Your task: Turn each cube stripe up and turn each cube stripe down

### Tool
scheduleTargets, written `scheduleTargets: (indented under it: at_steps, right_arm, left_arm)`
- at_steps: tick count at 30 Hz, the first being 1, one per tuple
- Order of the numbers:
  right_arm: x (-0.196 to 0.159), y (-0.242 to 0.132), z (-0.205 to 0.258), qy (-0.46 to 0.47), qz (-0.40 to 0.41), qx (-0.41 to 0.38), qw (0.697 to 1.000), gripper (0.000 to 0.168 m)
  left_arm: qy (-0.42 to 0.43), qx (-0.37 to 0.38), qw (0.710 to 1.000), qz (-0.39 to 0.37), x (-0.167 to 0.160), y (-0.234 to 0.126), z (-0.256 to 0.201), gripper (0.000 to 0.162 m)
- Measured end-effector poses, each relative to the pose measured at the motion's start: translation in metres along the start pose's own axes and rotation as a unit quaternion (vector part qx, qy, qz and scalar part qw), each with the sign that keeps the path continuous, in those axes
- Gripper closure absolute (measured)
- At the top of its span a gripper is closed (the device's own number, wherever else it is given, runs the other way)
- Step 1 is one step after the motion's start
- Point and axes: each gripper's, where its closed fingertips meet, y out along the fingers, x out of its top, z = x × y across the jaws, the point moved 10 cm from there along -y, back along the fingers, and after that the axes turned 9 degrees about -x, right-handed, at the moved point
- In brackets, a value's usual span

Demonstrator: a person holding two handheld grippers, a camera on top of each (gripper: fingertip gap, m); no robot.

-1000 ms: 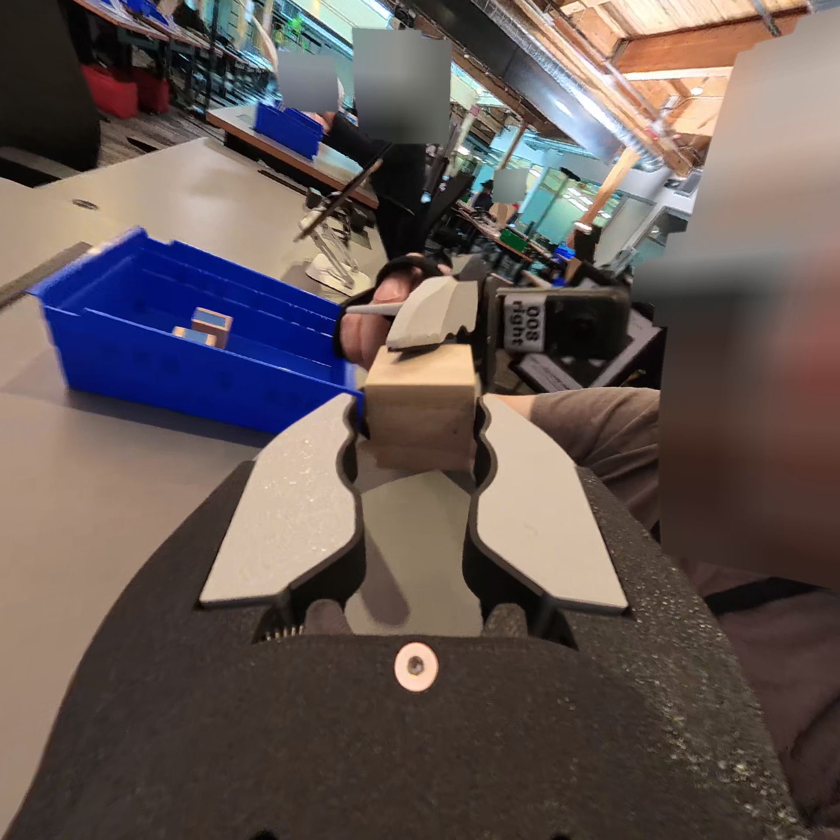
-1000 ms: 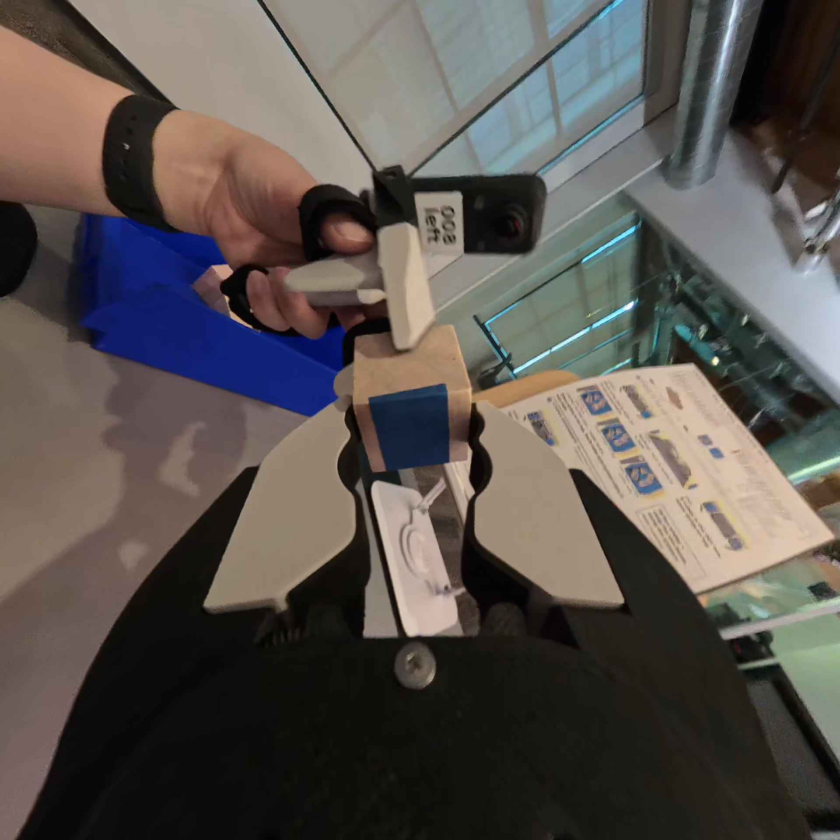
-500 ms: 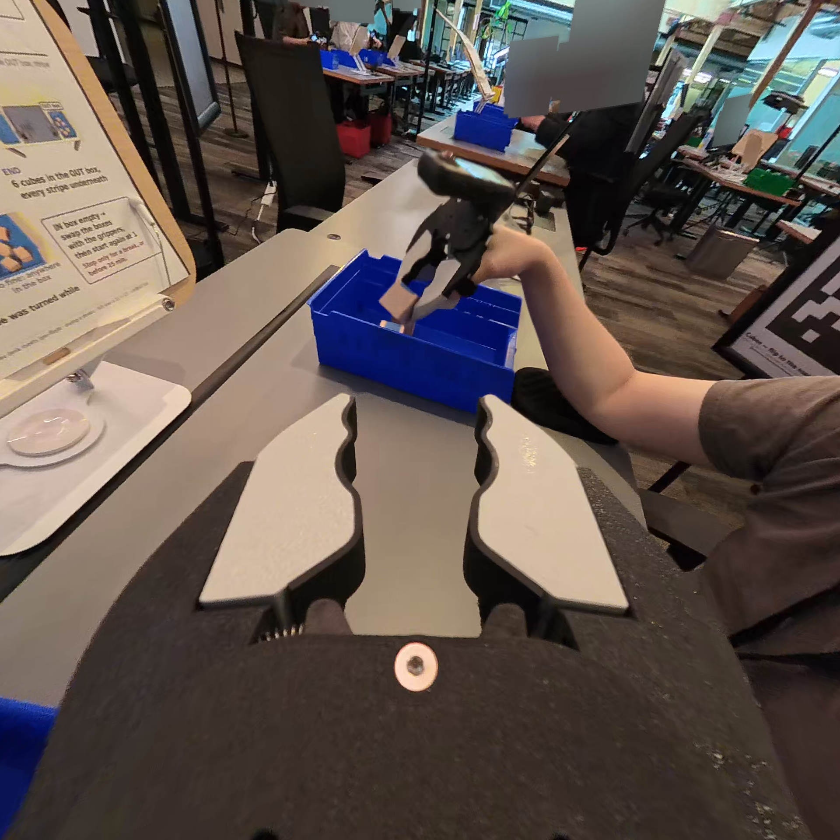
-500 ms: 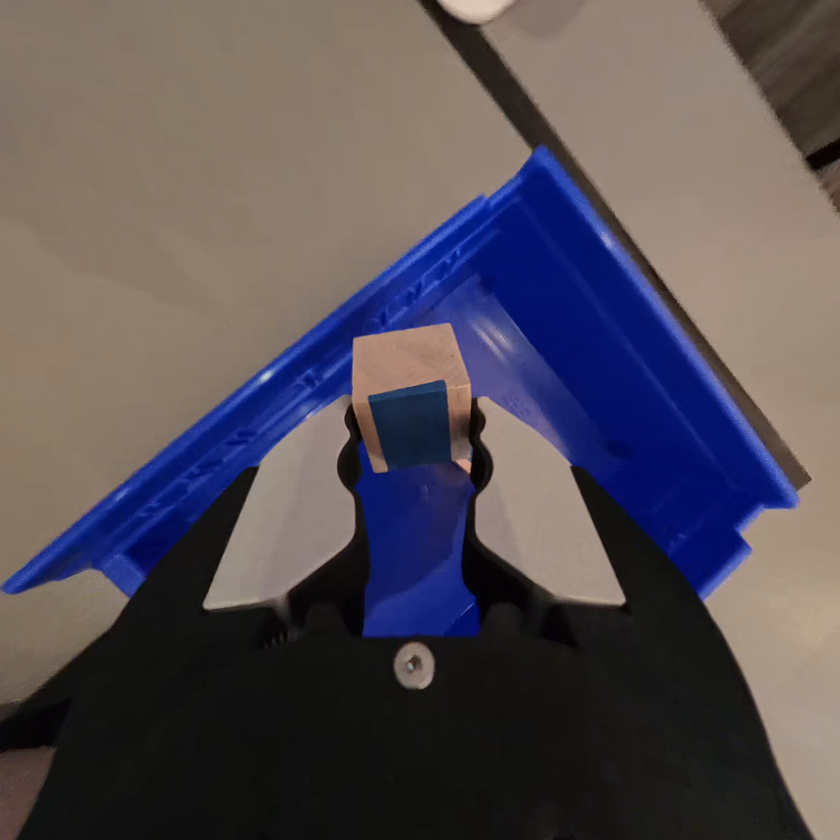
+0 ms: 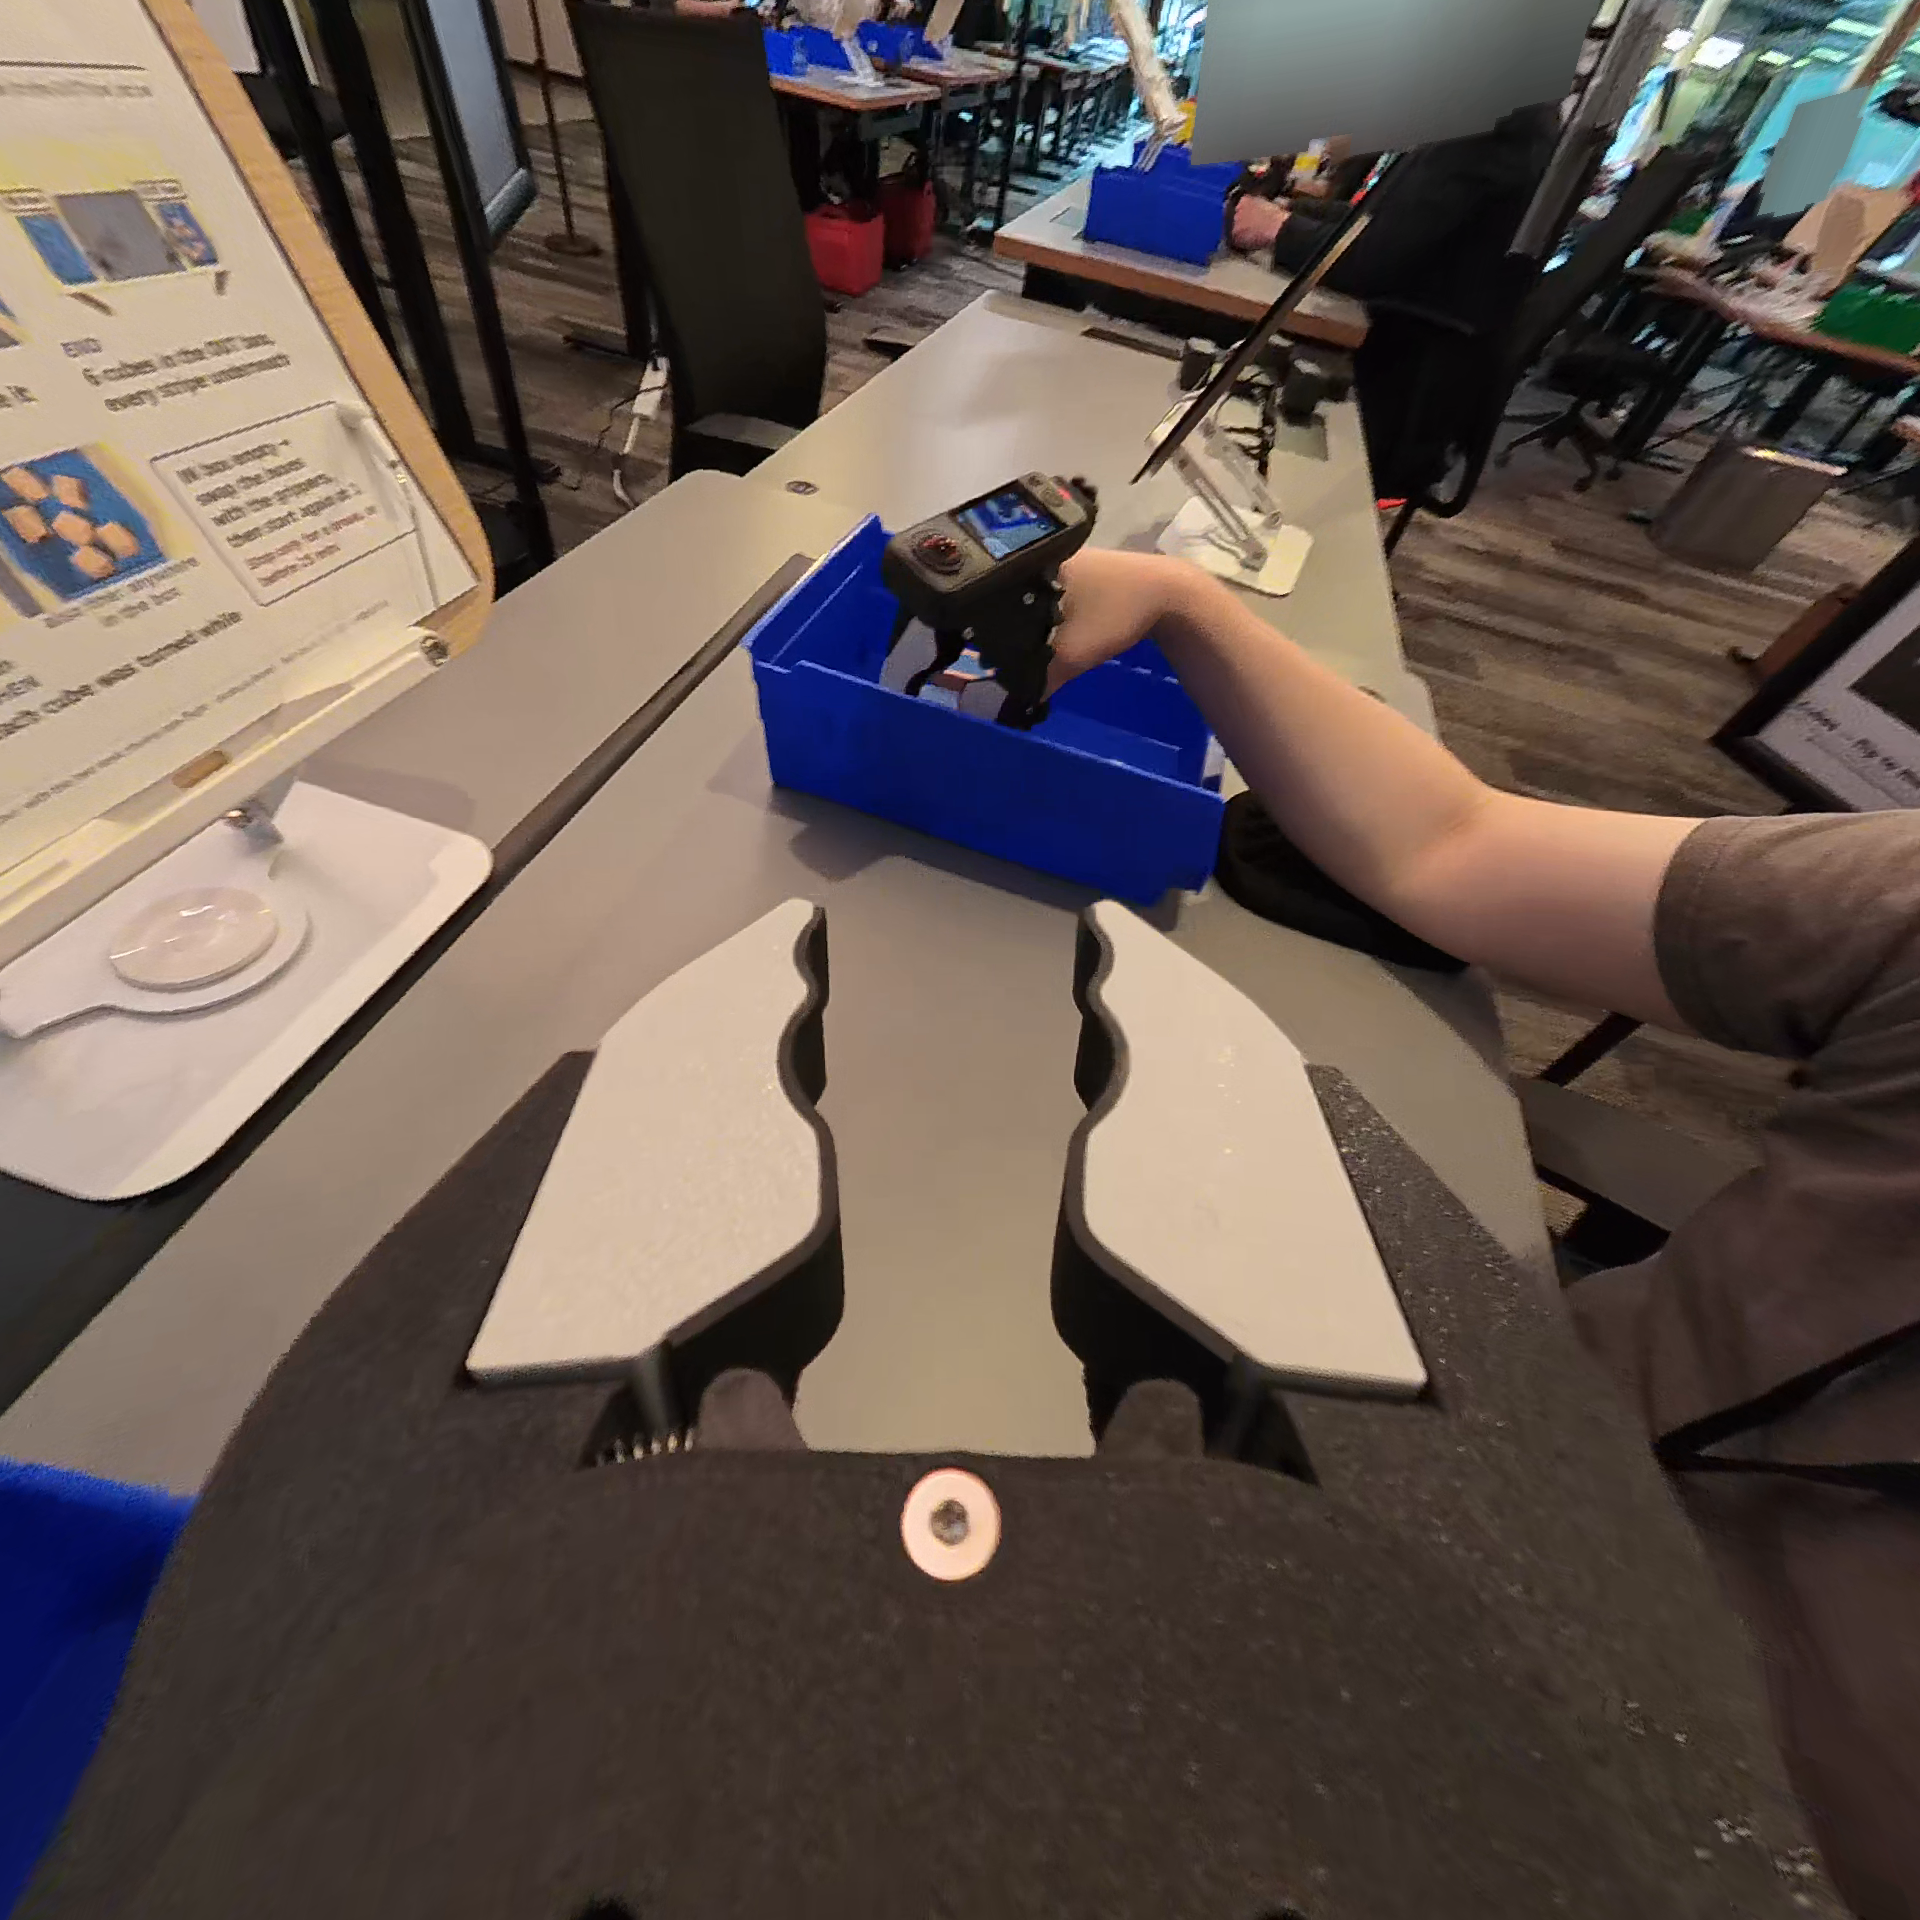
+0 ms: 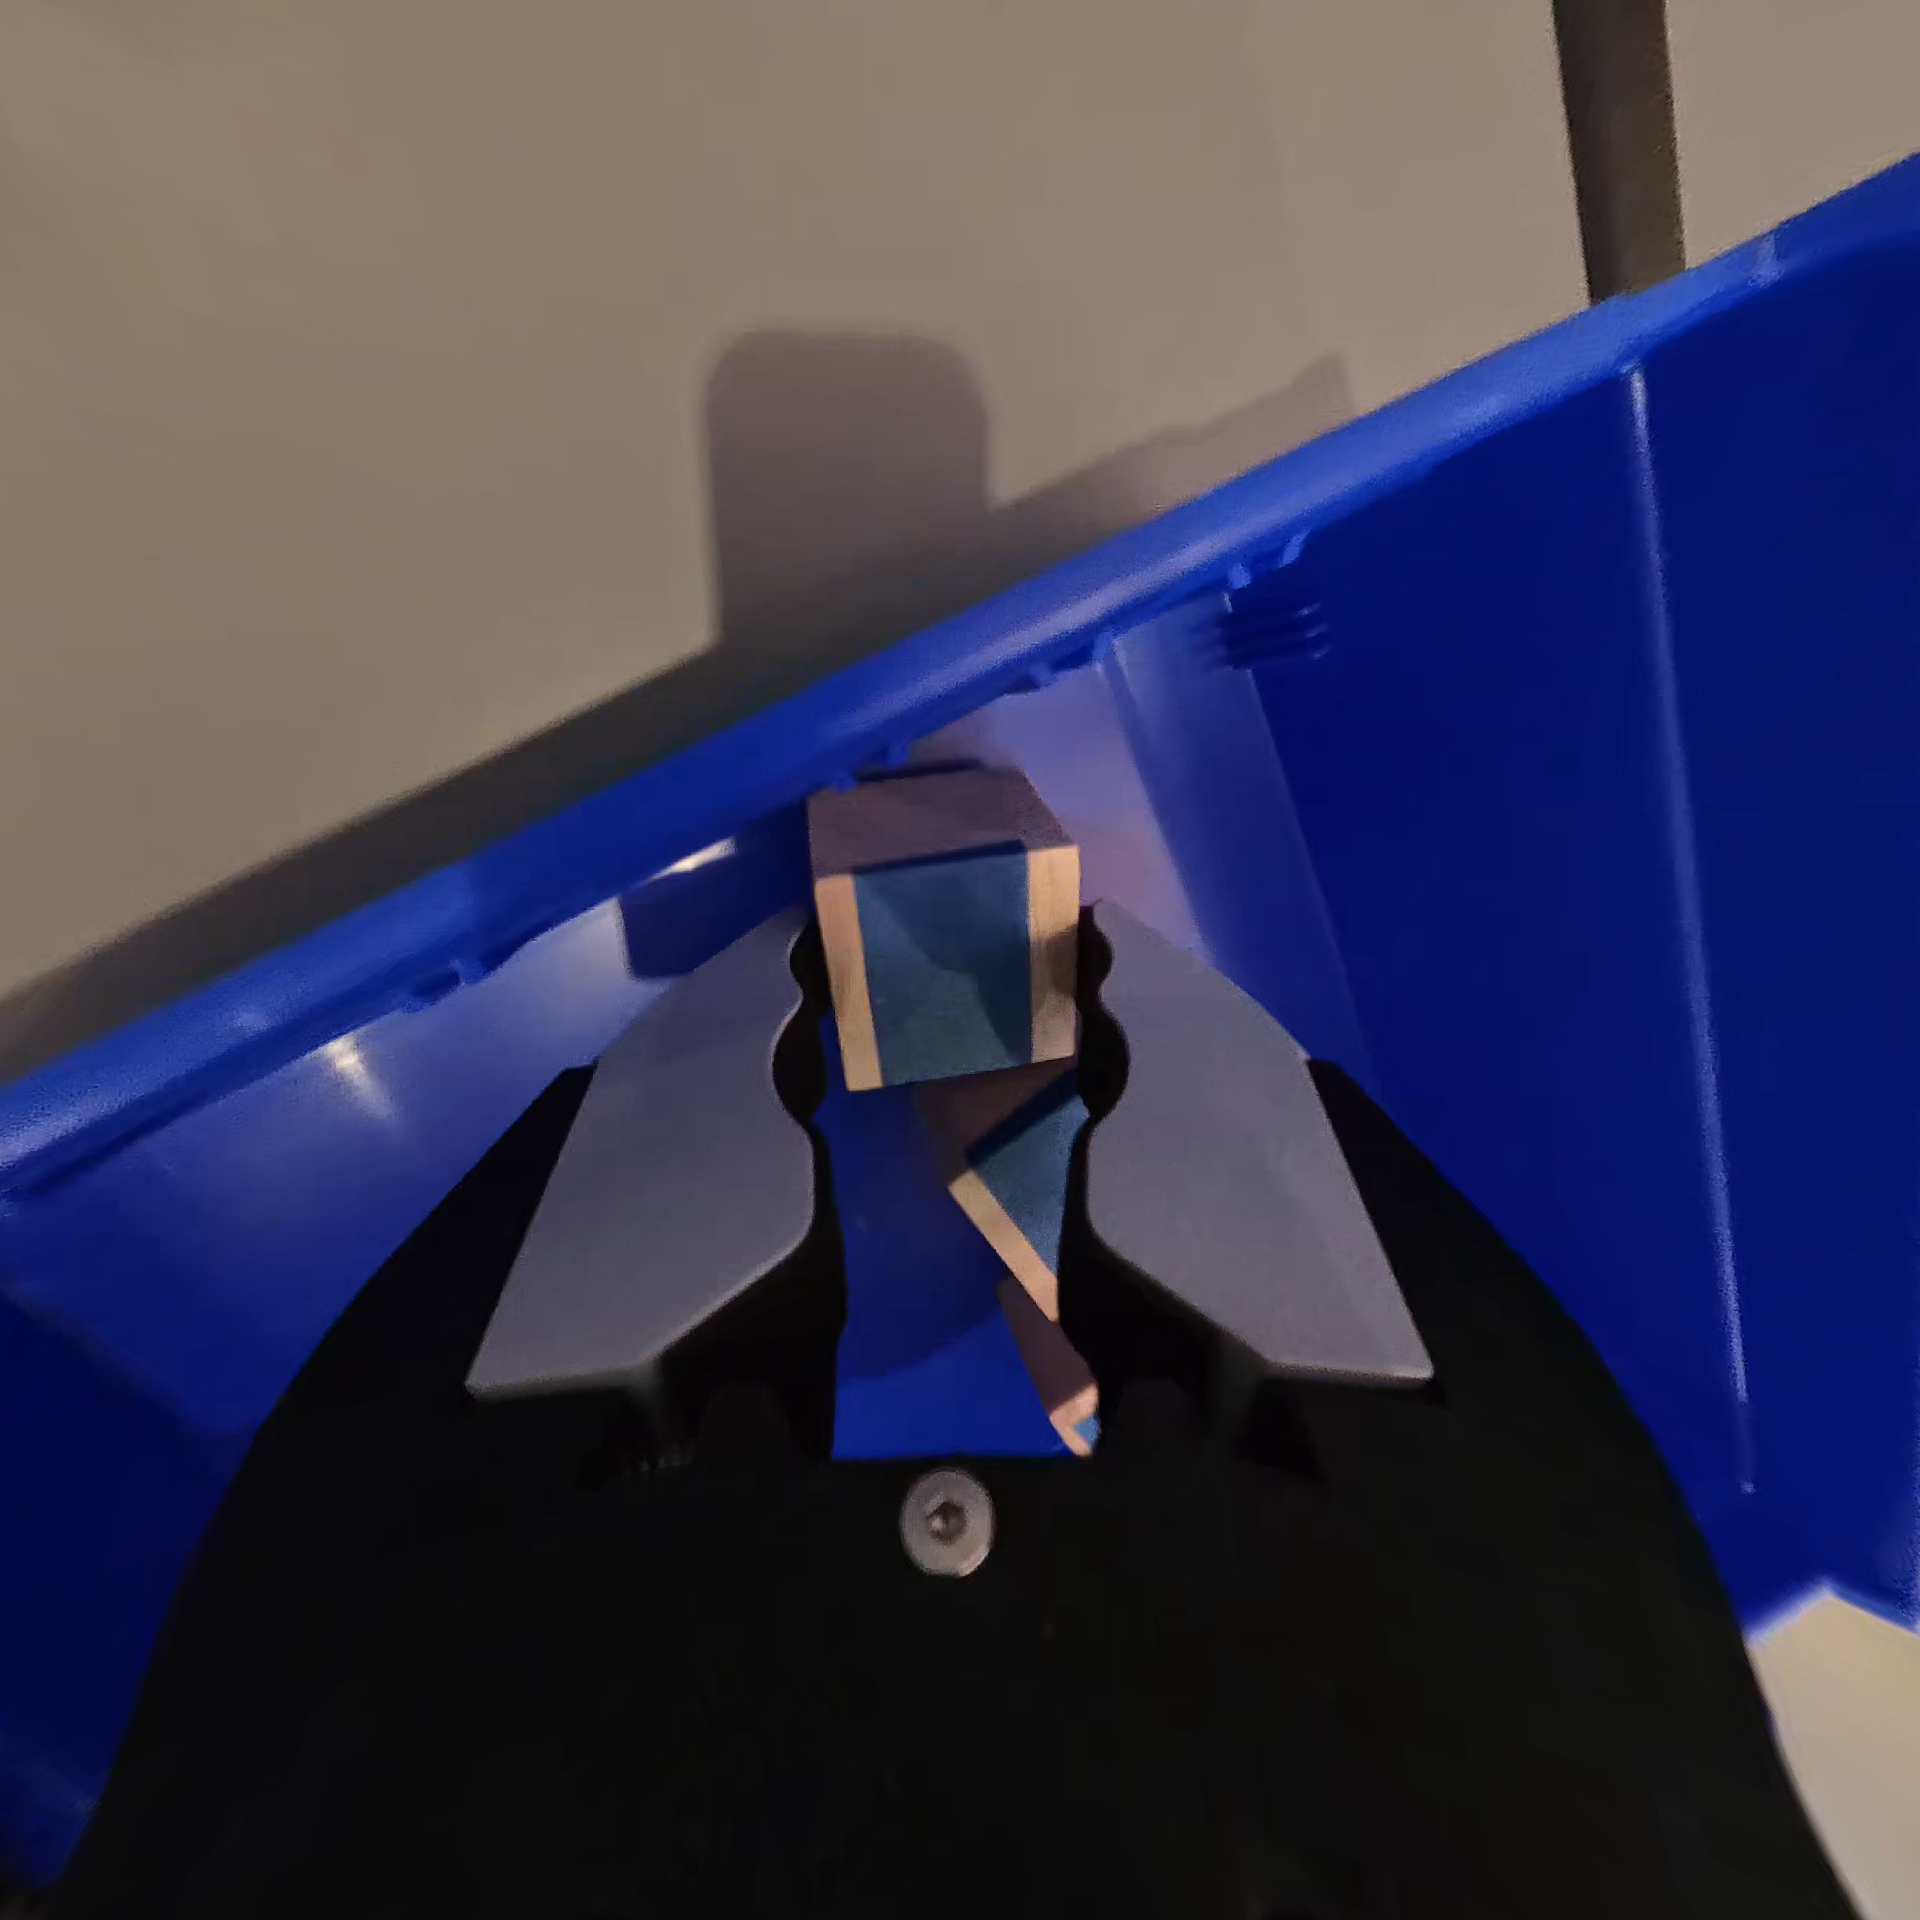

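Observation:
My right gripper (image 6: pixel 945 935) is shut on a wooden cube (image 6: pixel 940 977). The cube's blue stripe faces the camera. I hold it low inside the blue bin (image 6: pixel 1455 831), near the bin's long wall. A second striped cube (image 6: pixel 1023 1195) lies on the bin floor just below, and part of another cube (image 6: pixel 1060 1382) shows nearer the camera. My left gripper (image 5: pixel 951 935) is open and empty over the grey table, short of the bin (image 5: pixel 987 790). In the left wrist view the right gripper (image 5: pixel 977 644) reaches down into that bin.
An instruction board (image 5: pixel 156 416) on a white base (image 5: pixel 208 987) stands at the left of the table. A corner of another blue bin (image 5: pixel 62 1610) shows at lower left. A black pad (image 5: pixel 1299 883) lies by the bin under the person's forearm (image 5: pixel 1351 790).
The left gripper has let go of the cube and drawn back from it. The right gripper has carried the cube from mid-air down into the blue bin.

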Motion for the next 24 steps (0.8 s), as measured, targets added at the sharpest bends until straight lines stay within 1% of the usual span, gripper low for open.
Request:
scheduleTargets:
  at_steps: [3,6,9,12,14,16,17,18,20,21,22,24]
  right_arm:
    - [0.001,0.003,0.000,0.001,-0.005,0.001,1.000,0.122]
    - [-0.002,-0.001,-0.003,0.000,-0.014,-0.024,1.000,0.120]
    - [-0.004,-0.019,-0.008,0.015,-0.054,-0.044,0.997,0.116]
    - [-0.002,-0.042,-0.012,0.026,-0.105,-0.066,0.992,0.116]
    - [0.000,-0.054,-0.012,0.028,-0.129,-0.074,0.988,0.117]
    - [0.002,-0.060,-0.011,0.025,-0.140,-0.080,0.987,0.117]
    - [0.002,-0.061,-0.010,0.023,-0.142,-0.081,0.986,0.117]
    - [0.003,-0.061,-0.010,0.022,-0.142,-0.079,0.986,0.117]
    - [0.002,-0.058,-0.008,0.021,-0.136,-0.077,0.988,0.117]
    - [0.002,-0.056,-0.008,0.020,-0.131,-0.075,0.988,0.117]
    - [0.001,-0.055,-0.007,0.020,-0.127,-0.071,0.989,0.117]
    - [0.001,-0.053,-0.007,0.019,-0.127,-0.067,0.990,0.117]
  left_arm:
    - [-0.001,0.009,1.000,-0.005,0.000,-0.008,0.001,0.117]
    - [-0.004,0.021,1.000,-0.009,0.000,-0.021,0.002,0.116]
    - [-0.007,0.094,0.995,0.018,-0.005,-0.049,0.005,0.113]
    - [-0.040,0.213,0.974,0.071,-0.021,-0.087,0.014,0.114]
    - [-0.094,0.278,0.950,0.104,-0.035,-0.109,0.022,0.115]
    - [-0.130,0.328,0.923,0.156,-0.051,-0.122,0.031,0.116]
    - [-0.132,0.337,0.913,0.190,-0.059,-0.125,0.036,0.116]
    - [-0.127,0.329,0.908,0.226,-0.067,-0.124,0.038,0.119]
    - [-0.091,0.286,0.908,0.291,-0.083,-0.114,0.043,0.117]
    - [-0.063,0.258,0.913,0.310,-0.091,-0.107,0.043,0.113]
    - [-0.035,0.233,0.918,0.320,-0.097,-0.101,0.043,0.113]
    - [-0.005,0.213,0.916,0.339,-0.107,-0.094,0.044,0.114]
